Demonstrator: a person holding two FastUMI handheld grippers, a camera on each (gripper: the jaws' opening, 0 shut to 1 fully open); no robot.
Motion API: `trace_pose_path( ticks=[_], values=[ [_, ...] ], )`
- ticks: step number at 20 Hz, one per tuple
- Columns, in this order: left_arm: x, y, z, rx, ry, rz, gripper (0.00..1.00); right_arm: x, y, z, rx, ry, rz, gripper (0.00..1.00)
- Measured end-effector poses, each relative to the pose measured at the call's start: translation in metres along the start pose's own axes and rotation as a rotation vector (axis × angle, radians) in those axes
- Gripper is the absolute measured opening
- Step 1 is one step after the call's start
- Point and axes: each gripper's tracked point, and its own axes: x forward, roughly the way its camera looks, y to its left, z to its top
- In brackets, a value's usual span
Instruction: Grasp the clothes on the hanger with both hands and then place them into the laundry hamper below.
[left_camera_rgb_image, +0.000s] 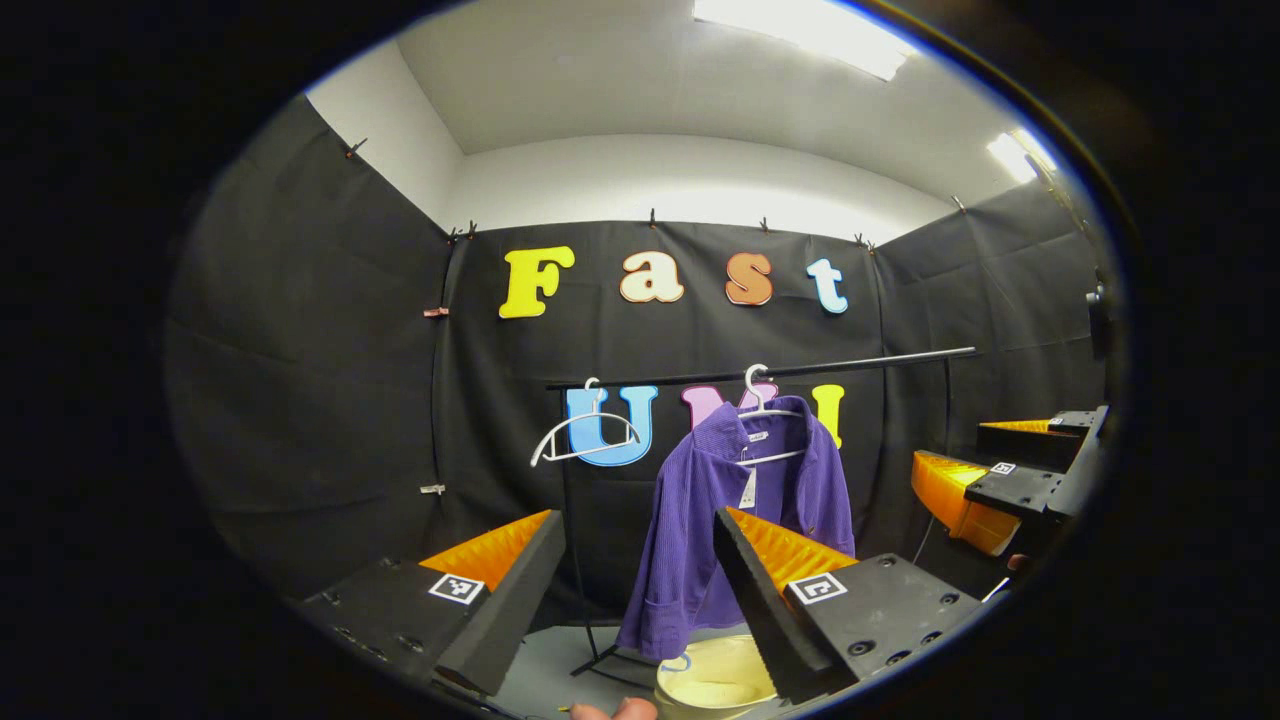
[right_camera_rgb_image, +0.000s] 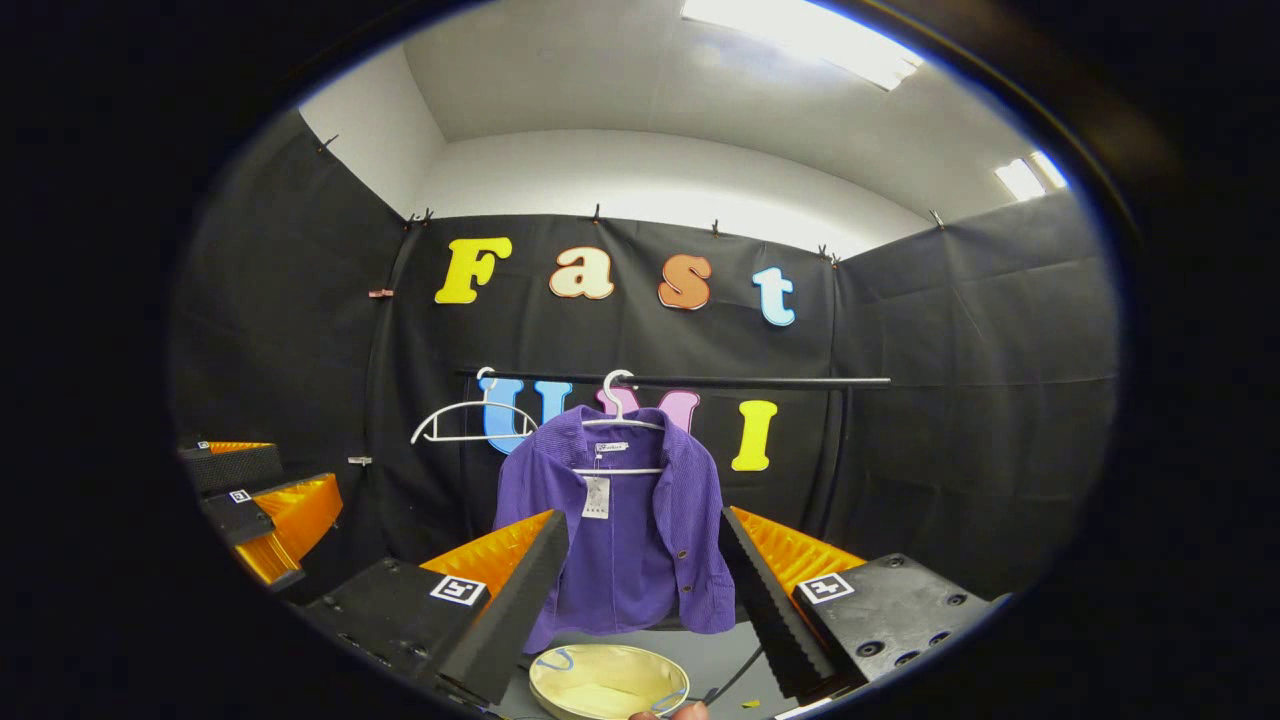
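A purple corduroy jacket (left_camera_rgb_image: 745, 500) (right_camera_rgb_image: 625, 520) hangs on a white hanger (left_camera_rgb_image: 768, 405) (right_camera_rgb_image: 618, 415) from a black rail (left_camera_rgb_image: 800, 370) (right_camera_rgb_image: 700, 381). Below it stands a pale yellow round hamper (left_camera_rgb_image: 715, 680) (right_camera_rgb_image: 605, 682). My left gripper (left_camera_rgb_image: 635, 560) is open, well short of the jacket, with nothing between its fingers. My right gripper (right_camera_rgb_image: 645, 560) is open too, framing the jacket from a distance. The right gripper (left_camera_rgb_image: 1010, 480) also appears at the right edge of the left gripper view, and the left gripper (right_camera_rgb_image: 260, 500) at the left edge of the right gripper view.
An empty white hanger (left_camera_rgb_image: 588, 435) (right_camera_rgb_image: 465, 420) hangs on the rail left of the jacket. The rail's black stand (left_camera_rgb_image: 580, 600) rises from a grey floor (left_camera_rgb_image: 560, 670). Black cloth walls close in the booth. A fingertip (left_camera_rgb_image: 615, 710) shows at the bottom edge.
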Motion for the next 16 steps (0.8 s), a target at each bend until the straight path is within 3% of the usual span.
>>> trace_pose_path(
  ticks=[3,9,16],
  values=[
    [0.008,-0.007,-0.004,0.010,0.008,-0.017,0.94,0.003,-0.003,-0.002,-0.001,0.007,-0.019,0.97],
    [0.049,-0.038,-0.009,0.012,0.016,-0.049,0.94,0.058,-0.031,-0.010,-0.017,-0.002,-0.037,0.97],
    [0.146,-0.099,-0.019,0.004,0.029,-0.073,0.94,0.143,-0.071,-0.027,-0.009,-0.006,-0.022,0.97]
  ],
)
